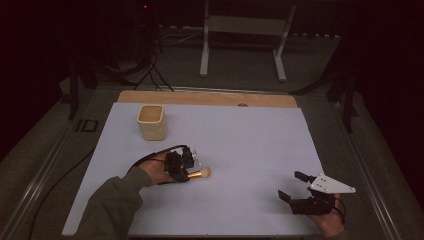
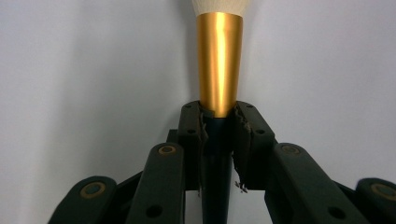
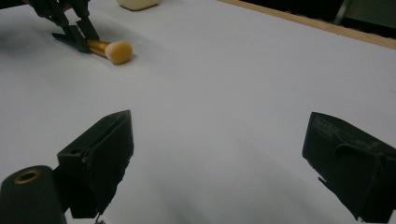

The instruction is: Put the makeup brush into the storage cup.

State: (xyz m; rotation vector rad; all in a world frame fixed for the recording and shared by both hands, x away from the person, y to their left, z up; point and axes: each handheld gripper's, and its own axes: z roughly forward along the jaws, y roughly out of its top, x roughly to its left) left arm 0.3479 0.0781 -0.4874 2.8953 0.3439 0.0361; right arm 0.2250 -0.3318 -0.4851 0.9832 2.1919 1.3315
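Dim room, pale bench (image 1: 250, 140). Left claw (image 1: 186, 165) is clenched on a brush (image 1: 199, 174) at its dark handle, gold ferrule and bristles jutting ahead, probably for carrying. Beyond it stands a cup (image 1: 152, 121). Right claw (image 1: 294, 187) gapes, unloaded, well apart.

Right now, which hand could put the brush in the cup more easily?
Probably left. The left hand-held gripper is already shut on the brush, and the cup stands just beyond it. The right hand-held gripper is open, empty and farther away.
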